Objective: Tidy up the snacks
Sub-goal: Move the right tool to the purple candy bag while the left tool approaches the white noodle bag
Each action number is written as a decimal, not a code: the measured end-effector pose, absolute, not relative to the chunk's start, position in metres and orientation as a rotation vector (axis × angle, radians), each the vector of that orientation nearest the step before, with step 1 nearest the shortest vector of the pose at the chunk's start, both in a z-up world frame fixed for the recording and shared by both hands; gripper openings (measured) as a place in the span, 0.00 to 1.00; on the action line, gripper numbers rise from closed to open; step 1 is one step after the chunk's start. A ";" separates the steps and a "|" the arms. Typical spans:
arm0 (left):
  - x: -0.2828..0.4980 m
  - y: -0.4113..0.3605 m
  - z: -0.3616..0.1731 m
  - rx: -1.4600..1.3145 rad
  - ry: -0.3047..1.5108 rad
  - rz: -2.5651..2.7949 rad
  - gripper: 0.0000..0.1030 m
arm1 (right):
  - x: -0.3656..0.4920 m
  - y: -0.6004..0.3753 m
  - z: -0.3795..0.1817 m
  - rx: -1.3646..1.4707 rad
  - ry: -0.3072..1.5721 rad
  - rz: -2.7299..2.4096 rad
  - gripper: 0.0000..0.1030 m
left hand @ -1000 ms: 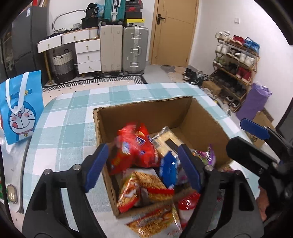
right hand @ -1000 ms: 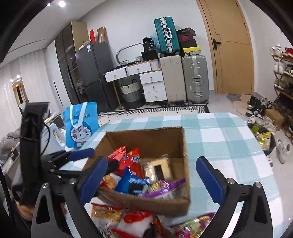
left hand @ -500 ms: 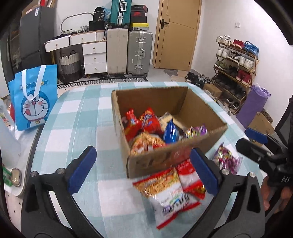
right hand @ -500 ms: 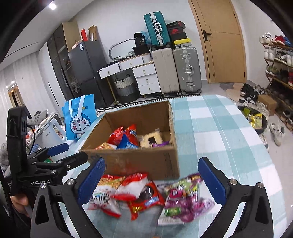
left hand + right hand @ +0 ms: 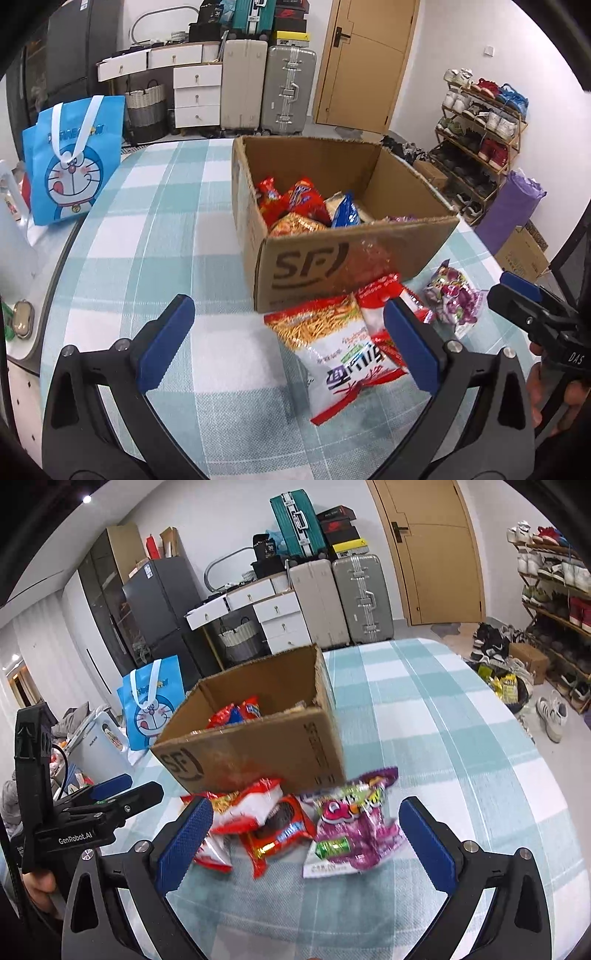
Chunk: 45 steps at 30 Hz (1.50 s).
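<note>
Noodle bag [image 5: 334, 345] shows only past released left claw [image 5: 286, 341]; right claw [image 5: 306, 843] released.

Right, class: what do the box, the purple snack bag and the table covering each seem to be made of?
Box: brown corrugated cardboard, matte, with raw rough edges and printed lettering.
Purple snack bag: probably thin plastic film, glossy, crinkled, catching light.
Table covering: apparently woven cloth in a teal-and-white check; fine weave texture shows, no shine.

"SF" on the cardboard box [image 5: 332, 258]; "GenRobot.AI" on the left hand-held gripper [image 5: 107, 801]
</note>
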<state>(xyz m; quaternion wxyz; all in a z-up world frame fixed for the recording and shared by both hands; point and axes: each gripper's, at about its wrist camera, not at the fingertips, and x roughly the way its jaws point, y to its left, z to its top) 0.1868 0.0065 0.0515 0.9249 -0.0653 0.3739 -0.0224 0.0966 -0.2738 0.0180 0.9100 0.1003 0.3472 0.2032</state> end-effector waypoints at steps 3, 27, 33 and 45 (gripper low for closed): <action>0.181 0.003 0.046 -0.130 0.772 -0.034 0.99 | 0.097 -0.277 0.012 0.208 0.736 0.422 1.00; 0.201 -0.015 -0.002 -0.153 0.931 -0.055 0.99 | 0.115 -0.303 -0.027 0.239 0.842 0.361 1.00; 0.212 -0.020 -0.008 -0.155 0.958 -0.058 0.99 | 0.126 -0.299 -0.036 0.229 0.869 0.369 1.00; 0.229 -0.028 -0.018 -0.169 0.997 -0.052 0.99 | 0.157 -0.286 -0.046 0.145 0.933 0.363 1.00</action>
